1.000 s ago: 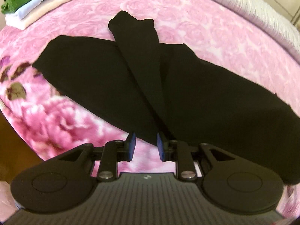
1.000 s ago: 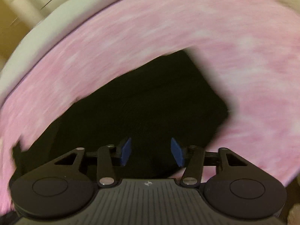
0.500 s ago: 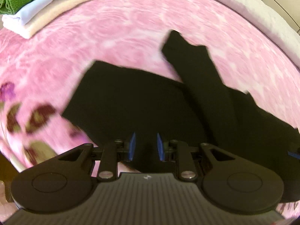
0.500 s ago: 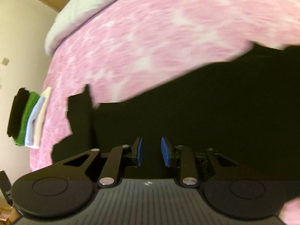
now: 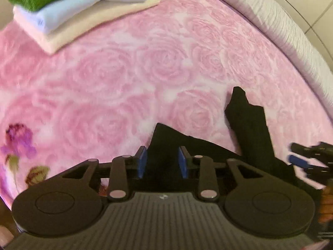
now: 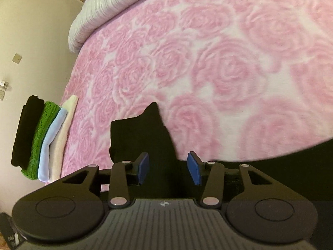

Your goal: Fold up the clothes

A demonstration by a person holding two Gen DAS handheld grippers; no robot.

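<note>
The pink rose-patterned bedspread (image 5: 129, 79) lies open and bare across its middle. A stack of folded green, pale blue and cream clothes (image 5: 83, 10) blocks the far corner; a white ribbed pillow (image 5: 270, 20) lines the head edge.

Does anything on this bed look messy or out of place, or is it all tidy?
Mostly tidy. The folded stack sits neat at the corner of the pink rose blanket. Only the black garment looks untidy: it lies crumpled and unfolded, one narrow part sticking out crooked across the blanket. Nothing looks spilled or damaged.
</note>
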